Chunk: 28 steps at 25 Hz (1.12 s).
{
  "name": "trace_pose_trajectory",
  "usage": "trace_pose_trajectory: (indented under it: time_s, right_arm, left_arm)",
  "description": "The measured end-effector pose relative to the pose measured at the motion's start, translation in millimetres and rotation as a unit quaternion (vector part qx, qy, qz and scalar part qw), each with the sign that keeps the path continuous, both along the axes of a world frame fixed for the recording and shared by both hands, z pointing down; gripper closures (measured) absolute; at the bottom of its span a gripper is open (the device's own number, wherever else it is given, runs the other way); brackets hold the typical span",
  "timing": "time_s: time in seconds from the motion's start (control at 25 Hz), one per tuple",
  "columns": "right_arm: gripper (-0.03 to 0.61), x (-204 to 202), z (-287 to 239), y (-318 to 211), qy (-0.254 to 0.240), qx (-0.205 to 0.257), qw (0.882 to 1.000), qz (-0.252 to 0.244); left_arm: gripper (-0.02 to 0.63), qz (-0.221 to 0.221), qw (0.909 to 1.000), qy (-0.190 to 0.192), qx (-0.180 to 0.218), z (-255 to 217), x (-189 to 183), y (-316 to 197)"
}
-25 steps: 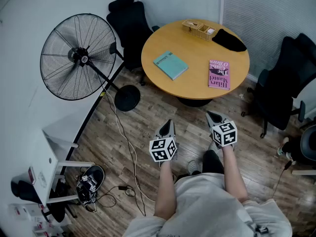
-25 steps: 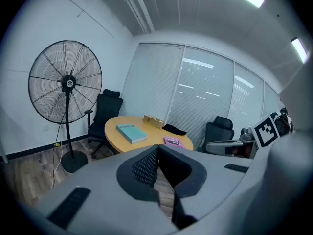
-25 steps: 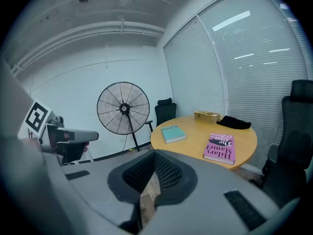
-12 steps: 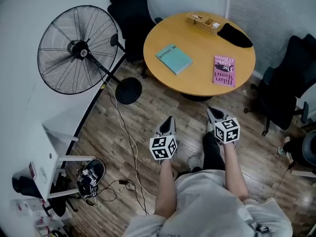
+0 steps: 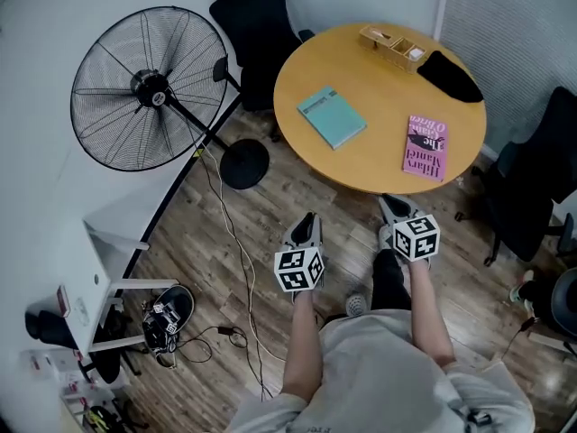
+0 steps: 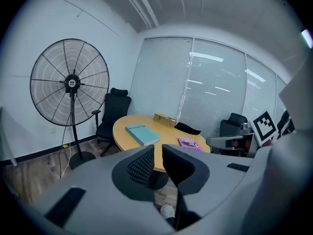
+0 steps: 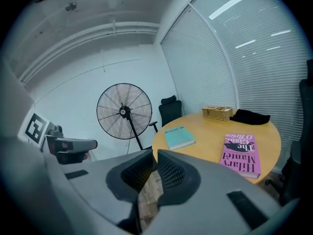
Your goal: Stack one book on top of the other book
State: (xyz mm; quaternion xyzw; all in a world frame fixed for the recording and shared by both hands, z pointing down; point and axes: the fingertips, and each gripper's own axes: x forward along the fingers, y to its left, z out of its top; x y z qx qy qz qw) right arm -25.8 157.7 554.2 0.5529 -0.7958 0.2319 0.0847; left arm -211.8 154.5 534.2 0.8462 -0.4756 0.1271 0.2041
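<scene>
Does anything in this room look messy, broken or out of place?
Nothing is spilled or broken. The teal book and the pink book lie flat on the table, apart and at different angles. The only untidy thing is a cable trailing loose across the floor by the fan.

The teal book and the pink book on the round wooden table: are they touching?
Apart. The head view shows a strip of bare round wooden table between the teal book and the pink book; neither overlaps the other.

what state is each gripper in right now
Left gripper: jaws just been opening, slightly apart, nothing between.
Right gripper: shut, empty.
</scene>
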Motion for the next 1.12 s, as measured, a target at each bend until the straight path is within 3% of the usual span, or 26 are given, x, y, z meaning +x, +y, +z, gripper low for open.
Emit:
trace_pose_trajectory:
  time_s: [0.24, 0.6, 0.72, 1.0, 1.12]
  right_arm:
    - [0.416, 10.9, -2.7, -46.0, -0.001, 0.003, 1.000, -0.020]
    - [0.348, 51.8, 15.3, -110.4, 0.000, -0.030, 0.999, -0.031]
    - [0.337, 62.0, 17.5, -133.2, -0.002, -0.035, 0.999, -0.041]
    - [0.307, 69.9, 17.0, -185.8, -0.008, -0.043, 0.995, -0.085]
    - [0.296, 72.3, 15.9, -206.1, -0.007, -0.041, 0.993, -0.110]
  left_arm:
    - [0.435, -0.009, 0.9999, 0.001, -0.012, 7.2, 17.3, -43.0]
    - [0.332, -0.024, 0.9992, -0.026, -0.016, 19.6, 53.7, -107.2]
    - [0.299, -0.046, 0.9987, -0.016, -0.015, 19.2, 60.9, -129.4]
    - [0.284, -0.098, 0.9934, 0.033, -0.051, 22.4, 75.8, -175.1]
    - [0.284, -0.121, 0.9894, 0.033, -0.073, 29.5, 81.9, -194.5]
